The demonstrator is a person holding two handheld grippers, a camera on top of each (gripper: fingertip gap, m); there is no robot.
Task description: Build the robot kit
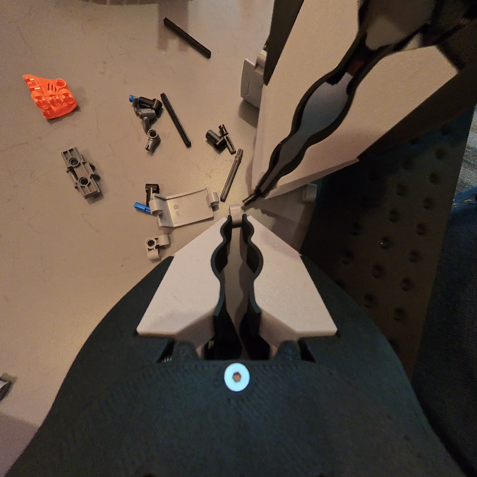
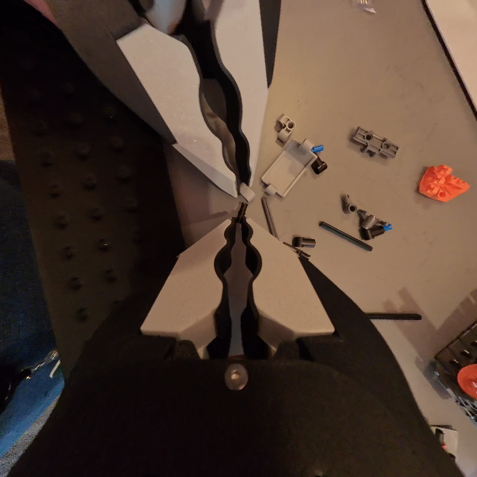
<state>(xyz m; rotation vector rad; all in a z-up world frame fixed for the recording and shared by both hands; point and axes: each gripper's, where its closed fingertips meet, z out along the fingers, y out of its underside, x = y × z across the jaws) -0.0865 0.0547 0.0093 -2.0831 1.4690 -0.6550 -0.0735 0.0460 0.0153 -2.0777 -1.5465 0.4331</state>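
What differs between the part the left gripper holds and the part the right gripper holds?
The left gripper pinches a light grey connector, stubby and blocky; the right gripper pinches a black pin, thin and dark. The grey connector is the wider of the two. Both are small plastic building pieces, held at the fingertips, nearly tip to tip above the table.
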